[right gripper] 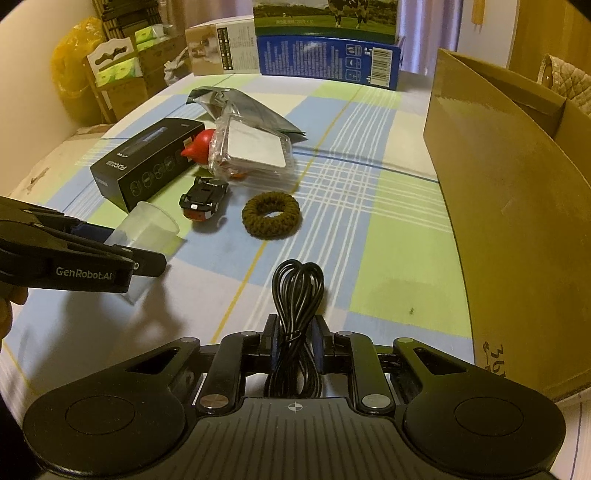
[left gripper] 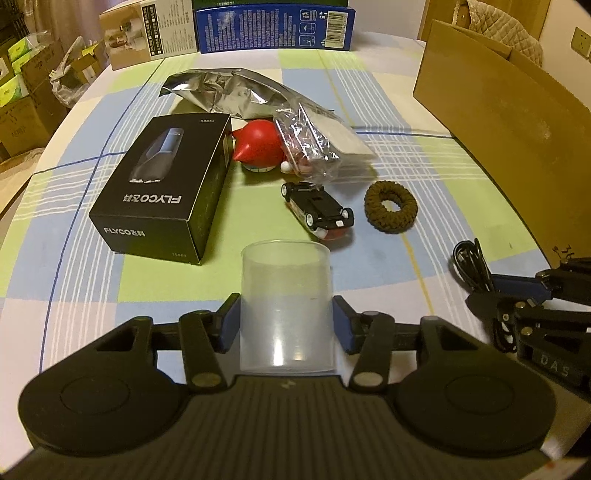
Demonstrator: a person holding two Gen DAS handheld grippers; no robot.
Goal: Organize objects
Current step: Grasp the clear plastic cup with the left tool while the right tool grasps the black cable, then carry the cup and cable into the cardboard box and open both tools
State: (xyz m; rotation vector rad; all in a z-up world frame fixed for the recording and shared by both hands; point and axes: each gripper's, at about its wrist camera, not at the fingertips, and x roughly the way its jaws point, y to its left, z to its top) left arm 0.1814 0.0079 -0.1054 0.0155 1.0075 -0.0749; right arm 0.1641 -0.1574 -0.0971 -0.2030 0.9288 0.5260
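Observation:
My left gripper [left gripper: 286, 325] is shut on a clear plastic cup [left gripper: 286, 306], held above the checked tablecloth; the right wrist view shows that cup [right gripper: 147, 229] at the left, in the left gripper [right gripper: 107, 254]. My right gripper [right gripper: 295, 343] is shut on a coiled black cable [right gripper: 297, 291]; the cable [left gripper: 472, 266] also shows at the right edge of the left wrist view. Ahead lie a black FLYCO box [left gripper: 162, 184], a red round toy [left gripper: 260, 144], an upturned toy car [left gripper: 319, 210], a brown knitted ring [left gripper: 390, 206] and a clear bag [left gripper: 314, 144] on a silver foil pouch [left gripper: 225, 92].
A large open cardboard box [right gripper: 509, 199] stands along the right side of the table. A blue carton [left gripper: 275, 27] and a beige carton [left gripper: 147, 33] stand at the far edge. Stacked boxes [left gripper: 26, 96] sit on the floor to the left.

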